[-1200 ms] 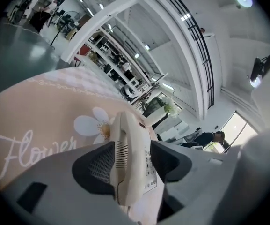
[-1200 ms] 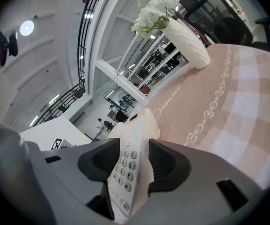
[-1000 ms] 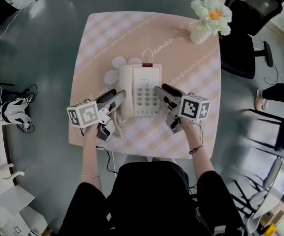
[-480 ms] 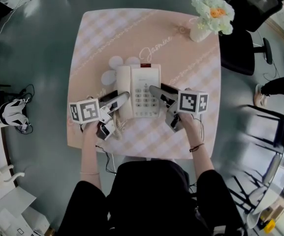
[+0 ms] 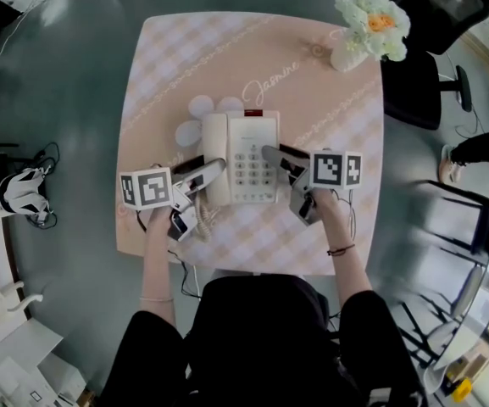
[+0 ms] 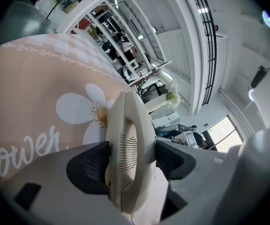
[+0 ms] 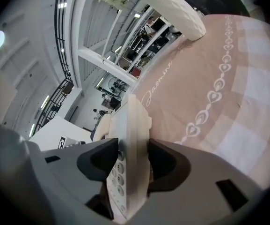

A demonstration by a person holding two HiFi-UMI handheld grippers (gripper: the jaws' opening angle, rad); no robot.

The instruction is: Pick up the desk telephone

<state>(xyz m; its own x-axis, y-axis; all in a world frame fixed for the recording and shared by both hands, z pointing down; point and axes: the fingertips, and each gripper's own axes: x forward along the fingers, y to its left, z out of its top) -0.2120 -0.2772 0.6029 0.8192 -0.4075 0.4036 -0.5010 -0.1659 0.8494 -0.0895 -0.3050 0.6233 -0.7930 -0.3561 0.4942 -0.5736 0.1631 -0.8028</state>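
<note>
The desk telephone sits near the middle of the pink checked tablecloth, keypad up, with its handset lying in the cradle along its left side. From your head view you can see the whole layout, but not how the pads meet the phone.

Your left gripper reaches in from the near left. Its own view shows the jaws spread wide around the handset, which stands edge-on with its slotted grille facing the camera, and both dark pads lie against its sides.

Your right gripper comes in from the near right. In its view the jaws are closing on the phone's right edge, with the pads against the body and a few keypad buttons showing beside the left pad.

A coiled cord trails off the phone's near left corner, in the head view only. A daisy print lies just beyond the handset. A white vase of flowers stands at the cloth's far right corner. The cloth covers a round grey table, and a black office chair stands beyond the vase.
</note>
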